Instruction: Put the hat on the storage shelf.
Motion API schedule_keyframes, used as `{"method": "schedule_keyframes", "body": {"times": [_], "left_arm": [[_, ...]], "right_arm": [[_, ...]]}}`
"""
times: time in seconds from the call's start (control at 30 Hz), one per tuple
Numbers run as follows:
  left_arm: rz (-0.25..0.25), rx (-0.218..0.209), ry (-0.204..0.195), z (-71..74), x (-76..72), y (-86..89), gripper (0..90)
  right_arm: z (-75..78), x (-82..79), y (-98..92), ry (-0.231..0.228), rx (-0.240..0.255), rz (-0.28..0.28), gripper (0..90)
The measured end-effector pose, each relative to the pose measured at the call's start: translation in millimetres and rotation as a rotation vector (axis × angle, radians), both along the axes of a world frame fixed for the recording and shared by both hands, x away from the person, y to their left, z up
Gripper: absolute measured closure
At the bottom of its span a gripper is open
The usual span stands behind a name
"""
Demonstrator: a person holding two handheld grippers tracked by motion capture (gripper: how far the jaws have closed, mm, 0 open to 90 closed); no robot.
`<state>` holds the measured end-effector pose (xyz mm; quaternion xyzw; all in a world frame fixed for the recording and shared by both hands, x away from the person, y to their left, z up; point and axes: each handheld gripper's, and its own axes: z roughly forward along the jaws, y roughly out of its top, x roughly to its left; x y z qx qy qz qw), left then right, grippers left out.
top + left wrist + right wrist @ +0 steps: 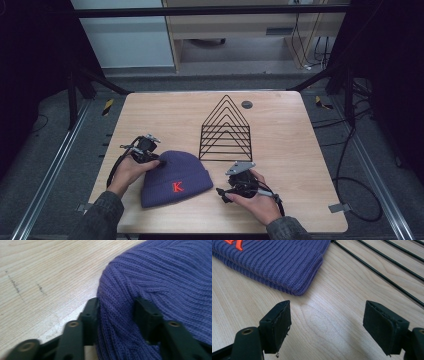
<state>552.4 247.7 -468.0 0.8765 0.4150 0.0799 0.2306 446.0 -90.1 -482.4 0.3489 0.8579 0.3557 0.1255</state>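
Looking down on the worktop (pixel 280 165), I see a purple knitted beanie (pixel 175 177) lying flat near the front edge, its cuff toward me and an orange letter K (pixel 177 187) stitched on that cuff. My left tool (pixel 156 161) sits at the beanie's crown, on the hat's left side. In the left gripper view its two black jaws stand on either side of a raised fold of the purple knit (pixel 120 322), one pad against the outer edge and the other sunk into the ribbing, so the fold is pinched between them. My right tool (pixel 223 192) rests just right of the cuff, apart from the fabric. In the right gripper view its jaws gape wide over bare wood with nothing between them, the beanie's cuff corner (pixel 299 287) lying just ahead. A black wire rack (pixel 226 131) stands behind the hat, mid-worktop.
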Motion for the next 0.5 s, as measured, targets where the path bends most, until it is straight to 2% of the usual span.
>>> {"method": "schedule_keyframes", "body": {"times": [0.17, 0.33, 0.5], "left_arm": [[0.0, 0.02, 0.002, 1.3, -3.7, -5.3, 72.1], [0.003, 0.024, -0.019, 3.8, -8.4, -7.6, 77.1], [-0.006, 0.001, -0.09, 16.3, -23.3, -7.6, 78.1]], "right_arm": [[1.3, 0.6, -2.0, -0.008, 0.003, -0.006, 22.0], [1.8, 1.5, -4.2, -0.014, 0.005, -0.02, 21.5], [2.1, 2.3, -6.8, -0.02, 0.003, -0.029, 21.1]]}}
